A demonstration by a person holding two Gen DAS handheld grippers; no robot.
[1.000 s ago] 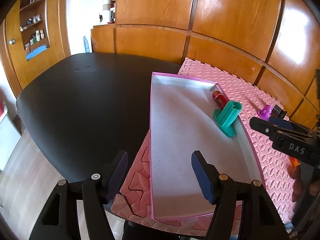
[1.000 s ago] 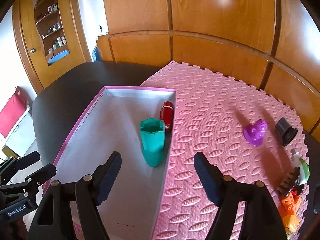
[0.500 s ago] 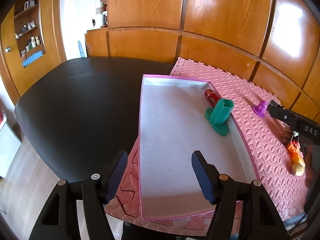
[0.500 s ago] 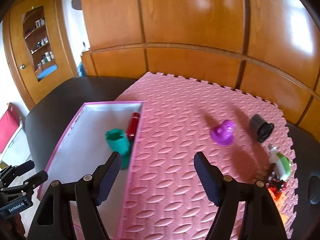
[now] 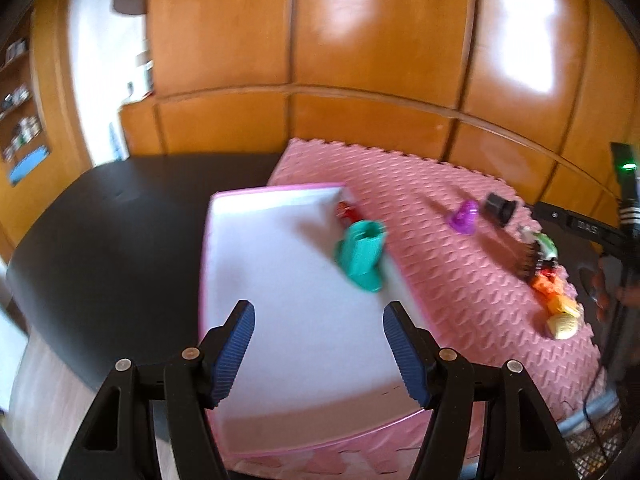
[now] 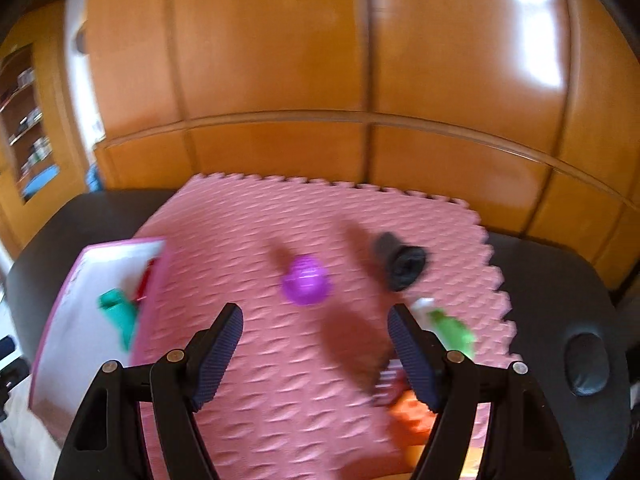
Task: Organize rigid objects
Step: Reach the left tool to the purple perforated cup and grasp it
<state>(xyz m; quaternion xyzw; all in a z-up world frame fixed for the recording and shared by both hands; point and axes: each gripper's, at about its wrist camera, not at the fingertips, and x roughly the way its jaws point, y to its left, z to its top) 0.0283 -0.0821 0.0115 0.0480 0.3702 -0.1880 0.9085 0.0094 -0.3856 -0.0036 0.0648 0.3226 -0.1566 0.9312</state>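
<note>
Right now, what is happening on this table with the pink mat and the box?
A person holds a claw in each hand and is sorting small objects into a shallow pink-edged box. A teal piece and a red one already lie inside it. The right claw is open and empty above the pink mat, facing a purple toy, a dark cup and other pieces outside the box. The left claw is open and empty above the box.

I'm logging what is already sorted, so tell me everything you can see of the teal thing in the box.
The teal thing looks like smooth moulded plastic: a squarish hollow tube open at one end, joined to a wider flat base. It lies tipped over inside the white box, against the pink-edged wall next to the foam mat. A red cylinder lies just beyond it; whether they touch is unclear. Neither gripper touches it. The picture is blurred.
</note>
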